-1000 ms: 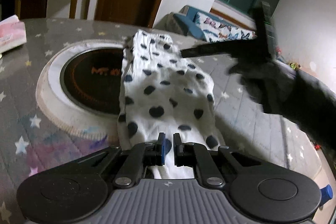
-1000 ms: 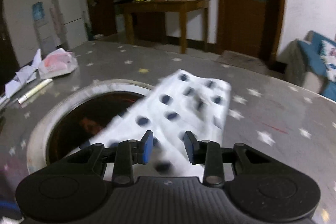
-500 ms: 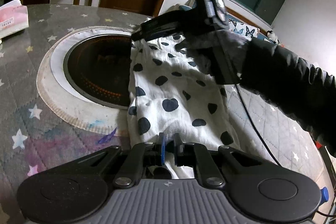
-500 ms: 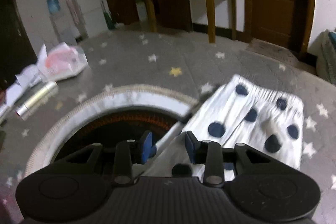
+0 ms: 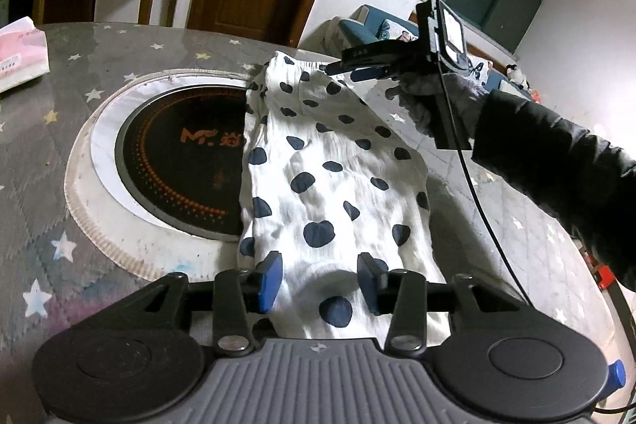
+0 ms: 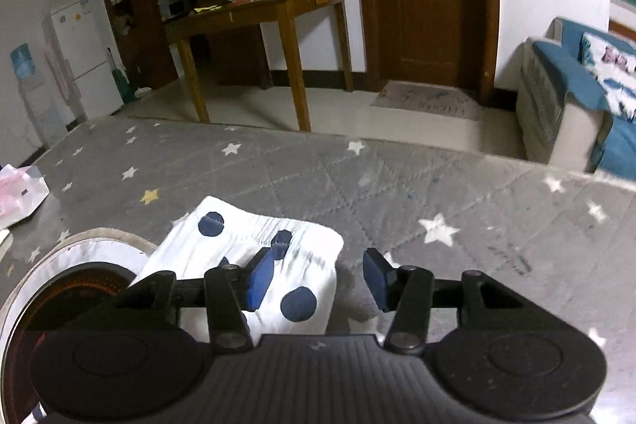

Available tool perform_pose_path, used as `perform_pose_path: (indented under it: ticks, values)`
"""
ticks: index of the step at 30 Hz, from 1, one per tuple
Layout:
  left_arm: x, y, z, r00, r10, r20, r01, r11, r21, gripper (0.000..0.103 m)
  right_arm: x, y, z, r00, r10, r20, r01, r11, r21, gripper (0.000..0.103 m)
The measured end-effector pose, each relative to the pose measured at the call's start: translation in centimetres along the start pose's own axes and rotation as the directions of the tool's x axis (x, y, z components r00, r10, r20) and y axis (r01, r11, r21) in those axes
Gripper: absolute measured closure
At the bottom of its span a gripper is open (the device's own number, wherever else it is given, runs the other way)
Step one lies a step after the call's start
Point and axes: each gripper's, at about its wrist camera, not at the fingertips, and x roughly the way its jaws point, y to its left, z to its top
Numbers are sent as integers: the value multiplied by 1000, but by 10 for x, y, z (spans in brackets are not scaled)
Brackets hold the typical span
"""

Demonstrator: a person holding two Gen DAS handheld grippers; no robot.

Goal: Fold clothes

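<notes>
On the star-printed grey table cover (image 5: 59, 153), one white garment (image 5: 338, 185) with dark blue dots, crinkled, folded into a long strip, left edge draped over the round black hotplate (image 5: 179, 165). Near end tucked out of sight under the left gripper (image 5: 320, 279); far end cut off by the right gripper's body in its own view. Two grippers, blue pads on each. Left jaws opening, cloth lying between, pads clear of it. Right gripper (image 6: 318, 275) jaws opening too, over the garment's far corner (image 6: 278, 249), nothing pinched. One gloved hand (image 5: 437, 98), dark padded sleeve (image 5: 556, 161). Pink packet (image 5: 20, 54) half cropped at left.
</notes>
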Motion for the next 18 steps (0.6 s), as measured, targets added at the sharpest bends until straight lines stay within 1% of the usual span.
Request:
perform_pose_path:
  ticks: [2, 4, 5, 7, 10, 14, 18]
  values:
    - [2, 0, 0, 1000, 10, -6, -10, 1000, -1, 54, 7, 0, -4, 1000, 12, -3, -12, 1000, 2, 53]
    - [2, 0, 0, 1000, 19, -10, -19, 1000, 2, 54, 11, 2, -8, 1000, 15, 8, -15, 1000, -17, 53]
    - [3, 0, 0, 1000, 24, -13, -24, 1000, 2, 54, 12, 3, -9, 1000, 19, 14, -19, 1000, -24, 55]
    - [3, 0, 0, 999, 31, -17, -31, 1000, 3, 54, 13, 3, -8, 999, 38, 15, -38, 999, -23, 78]
    - [3, -1, -1, 999, 40, -21, -40, 999, 7, 53, 10, 1, -8, 998, 67, 9, -67, 998, 10, 89]
    - [0, -4, -3, 998, 59, -23, -58, 998, 10, 50, -8, 1, -6, 994, 97, 45, -98, 995, 34, 92]
    - [-5, -5, -8, 996, 84, -26, -84, 996, 8, 48, -40, 13, 2, 987, 135, 85, -137, 990, 22, 92]
